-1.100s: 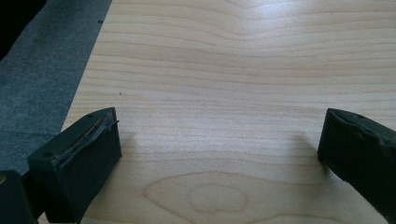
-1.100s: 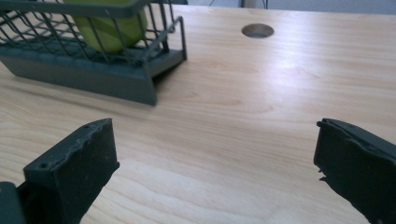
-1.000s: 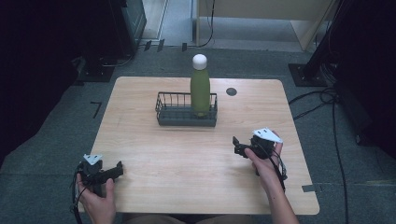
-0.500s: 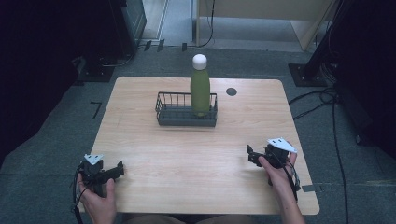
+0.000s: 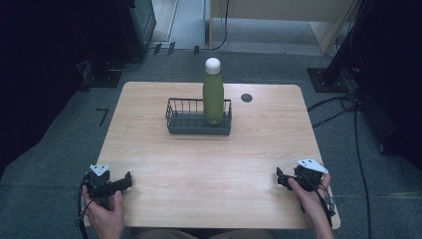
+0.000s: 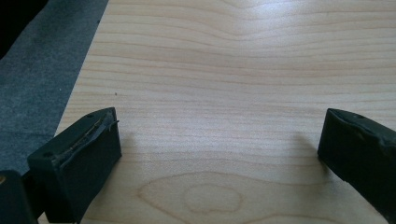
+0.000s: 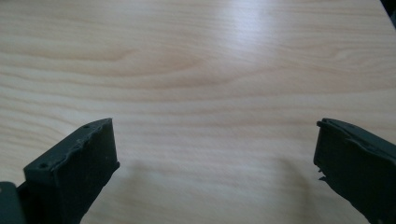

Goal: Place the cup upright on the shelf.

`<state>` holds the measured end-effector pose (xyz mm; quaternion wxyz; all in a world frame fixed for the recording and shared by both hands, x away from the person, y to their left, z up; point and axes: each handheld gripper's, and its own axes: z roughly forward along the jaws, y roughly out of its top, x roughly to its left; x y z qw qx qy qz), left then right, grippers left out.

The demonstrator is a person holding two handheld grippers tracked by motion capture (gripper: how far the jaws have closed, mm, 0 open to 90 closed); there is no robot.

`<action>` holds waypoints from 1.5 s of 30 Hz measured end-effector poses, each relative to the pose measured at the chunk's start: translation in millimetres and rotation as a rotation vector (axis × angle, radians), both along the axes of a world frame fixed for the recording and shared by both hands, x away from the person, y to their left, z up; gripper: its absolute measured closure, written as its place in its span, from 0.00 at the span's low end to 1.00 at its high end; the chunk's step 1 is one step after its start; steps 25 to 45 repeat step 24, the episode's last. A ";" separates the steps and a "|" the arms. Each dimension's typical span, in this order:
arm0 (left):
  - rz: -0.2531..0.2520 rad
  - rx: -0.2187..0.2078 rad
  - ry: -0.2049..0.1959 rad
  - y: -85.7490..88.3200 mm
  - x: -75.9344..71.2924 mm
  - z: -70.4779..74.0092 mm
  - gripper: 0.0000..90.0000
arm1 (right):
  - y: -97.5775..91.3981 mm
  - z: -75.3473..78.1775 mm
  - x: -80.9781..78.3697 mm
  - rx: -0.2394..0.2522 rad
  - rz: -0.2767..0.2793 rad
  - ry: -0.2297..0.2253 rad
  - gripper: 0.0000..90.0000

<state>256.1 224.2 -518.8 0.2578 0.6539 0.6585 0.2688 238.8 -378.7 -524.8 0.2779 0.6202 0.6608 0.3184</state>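
Down at the near edge of the desk (image 5: 149,149) both hands are parked: the left gripper (image 5: 125,181) sits by the near left corner and the right gripper (image 5: 281,178) by the near right corner, and each gripper view shows its jaws spread wide over bare wood with nothing between them. Only the high view takes in the far half, where a green bottle (image 5: 213,97) stands upright, long axis vertical and white cap up, in the right end of a dark wire basket (image 5: 186,119) near the middle of the far edge.
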 end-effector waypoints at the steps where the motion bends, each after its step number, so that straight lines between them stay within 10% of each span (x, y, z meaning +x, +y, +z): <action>1: 0.002 -0.001 0.000 -0.3 0.1 0.0 0.00 | -6.6 0.0 -4.5 0.012 -0.003 0.002 0.00; 11: 0.002 0.000 0.000 -0.2 0.1 0.1 0.00 | -27.2 -3.1 -17.2 -0.004 -0.039 0.076 0.00; 45: 0.003 -0.001 0.000 -0.2 0.1 0.0 0.00 | -27.0 -3.1 -16.8 -0.004 -0.034 0.076 0.00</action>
